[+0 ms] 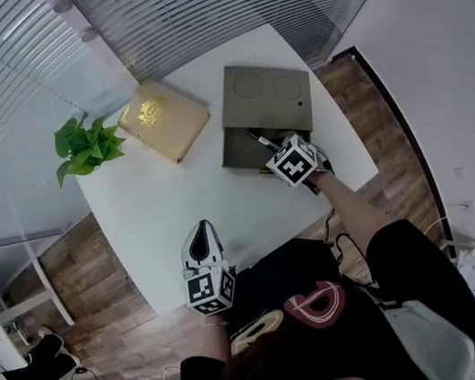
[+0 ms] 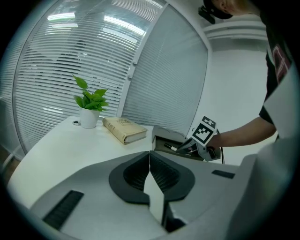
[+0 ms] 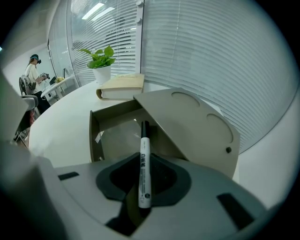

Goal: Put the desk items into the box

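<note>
Marker (image 3: 144, 145) pinched by right gripper (image 3: 143, 163) over box (image 3: 115, 111), plainest in its view; left gripper (image 2: 150, 164) pressed together.

The marker (image 3: 144, 178) is white, the box (image 3: 197, 126) khaki.

Wide bare stretch of white desk (image 1: 164, 211) lies open between its near edge and the box (image 1: 242, 150). The raised lid (image 1: 267, 97) walls off the box's far side. The near side stays open, with the right gripper (image 3: 143, 180) and its marker (image 3: 144, 159) hanging over the mouth. Book (image 1: 163, 118) and potted plant (image 1: 84, 146) crowd the far-left corner.
</note>
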